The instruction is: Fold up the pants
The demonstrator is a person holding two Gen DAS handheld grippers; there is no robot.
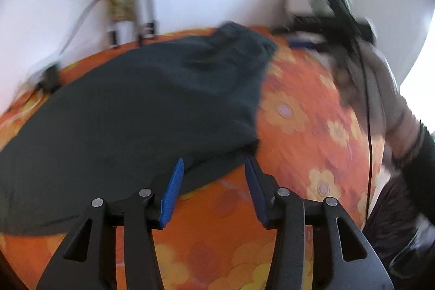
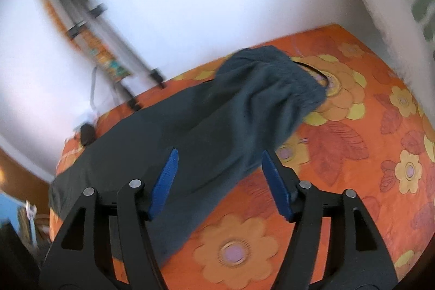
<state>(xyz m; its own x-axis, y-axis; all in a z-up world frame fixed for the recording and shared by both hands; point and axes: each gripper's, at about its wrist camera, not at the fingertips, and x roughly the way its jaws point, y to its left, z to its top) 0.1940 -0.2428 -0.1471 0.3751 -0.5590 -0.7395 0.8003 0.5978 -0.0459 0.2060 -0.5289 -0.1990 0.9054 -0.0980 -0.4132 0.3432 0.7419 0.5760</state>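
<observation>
The dark pants [image 1: 141, 110] lie spread on a bed with an orange flowered cover [image 1: 299, 132], stretching ahead and leftward of both grippers. The left gripper [image 1: 214, 167] stands partly open with nothing in its grip; the pants' near edge crosses just past its fingertips, bare cover beneath and to its right. The right gripper [image 2: 218, 158] is parted wider, also empty, above the pants' near edge. The gathered waistband [image 2: 293, 78] lies ahead and right of it, and open cover runs further right. The white wall [image 2: 190, 4] and a tripod [image 2: 108, 50] bound the far side.
</observation>
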